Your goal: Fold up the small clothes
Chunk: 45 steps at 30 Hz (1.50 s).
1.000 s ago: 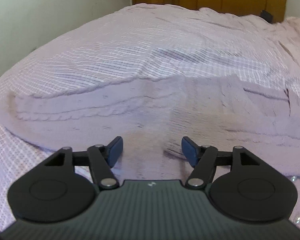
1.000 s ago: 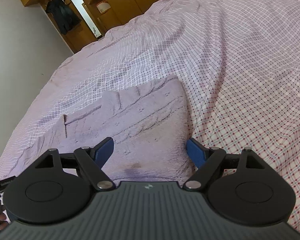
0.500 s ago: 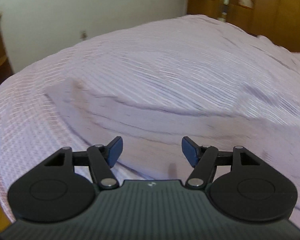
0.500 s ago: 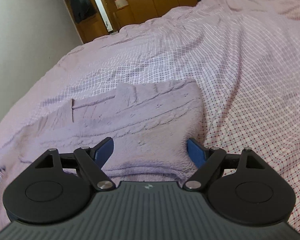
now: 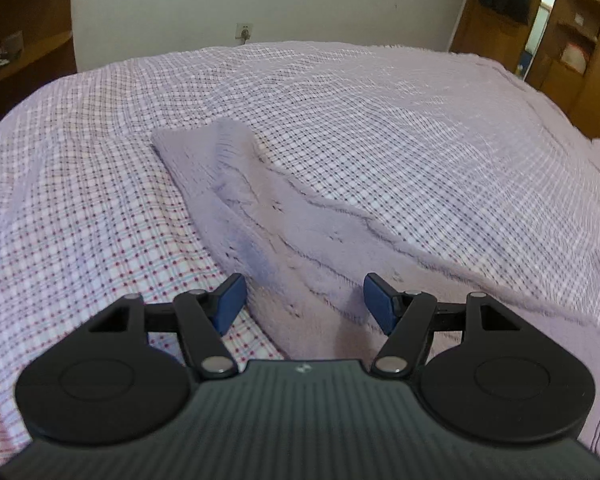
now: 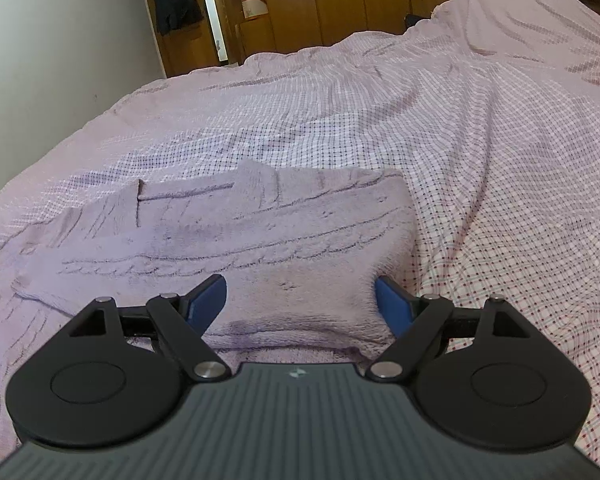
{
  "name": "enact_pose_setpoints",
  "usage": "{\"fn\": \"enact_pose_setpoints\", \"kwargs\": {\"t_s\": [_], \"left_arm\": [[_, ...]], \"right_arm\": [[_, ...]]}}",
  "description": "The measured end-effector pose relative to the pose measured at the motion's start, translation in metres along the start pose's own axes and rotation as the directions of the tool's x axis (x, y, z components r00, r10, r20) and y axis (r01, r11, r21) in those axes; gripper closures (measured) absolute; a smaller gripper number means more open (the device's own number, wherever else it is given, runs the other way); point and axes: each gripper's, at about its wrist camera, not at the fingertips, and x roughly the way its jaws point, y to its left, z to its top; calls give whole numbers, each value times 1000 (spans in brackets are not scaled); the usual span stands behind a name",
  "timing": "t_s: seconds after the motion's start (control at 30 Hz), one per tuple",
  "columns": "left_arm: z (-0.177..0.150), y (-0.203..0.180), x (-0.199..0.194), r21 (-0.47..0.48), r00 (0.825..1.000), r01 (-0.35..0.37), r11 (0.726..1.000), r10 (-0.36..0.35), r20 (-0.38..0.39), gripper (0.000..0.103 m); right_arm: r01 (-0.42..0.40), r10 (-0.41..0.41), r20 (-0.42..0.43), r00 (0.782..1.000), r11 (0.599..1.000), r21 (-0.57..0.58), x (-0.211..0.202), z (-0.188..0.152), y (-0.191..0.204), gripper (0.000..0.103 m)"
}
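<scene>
Our left tool hangs released over the lilac knit sweater's sleeve, stretching toward eleven o'clock on the checked bed. Our right tool, also released, shows the sweater's body, plus a wardrobe at twelve.

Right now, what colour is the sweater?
Pale lilac sweater, shown best in the right wrist view.
</scene>
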Motion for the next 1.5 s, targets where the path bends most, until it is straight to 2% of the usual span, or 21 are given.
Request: {"fn": "enact_pose_setpoints", "kwargs": {"t_s": [0.37,0.4,0.5,0.57,0.63,0.73,0.93,1.03,1.23,1.33,1.5], "left_arm": [[-8,-19,9,118,999,-25,993,21,34,37],[-8,-20,9,127,999,-26,992,22,37,39],[-9,-22,13,174,998,-38,984,30,48,57],[-9,-23,14,212,998,-32,977,22,54,75],[-6,-23,13,233,998,-18,972,5,59,85],[-2,-16,3,225,997,31,974,-47,69,88],[4,-10,-29,158,980,149,976,-167,106,89],[6,-17,-47,149,966,210,966,-229,122,89],[3,-44,-85,185,929,321,929,-347,132,89],[-3,-62,-103,203,902,381,902,-411,132,89],[-13,-91,-128,207,845,491,846,-521,125,89]], "right_arm": [[12,-12,11,1000,1000,-14,-5,-3,6,17],[20,-20,7,1000,1000,-12,-6,-5,6,17],[43,-43,11,999,999,-5,-10,-9,10,17],[51,-51,18,999,999,-6,-17,-12,15,17],[57,-56,35,998,998,-19,-25,-15,21,17],[30,-29,54,998,999,-22,-37,-24,24,17],[-31,35,62,997,997,-74,-35,-40,27,16],[-62,65,51,997,996,-65,-32,-42,30,16],[-52,58,51,997,992,-112,-32,-44,37,16],[-76,78,38,996,995,-71,-29,-43,32,16],[-92,93,41,995,996,-22,-28,-41,25,16]]}}
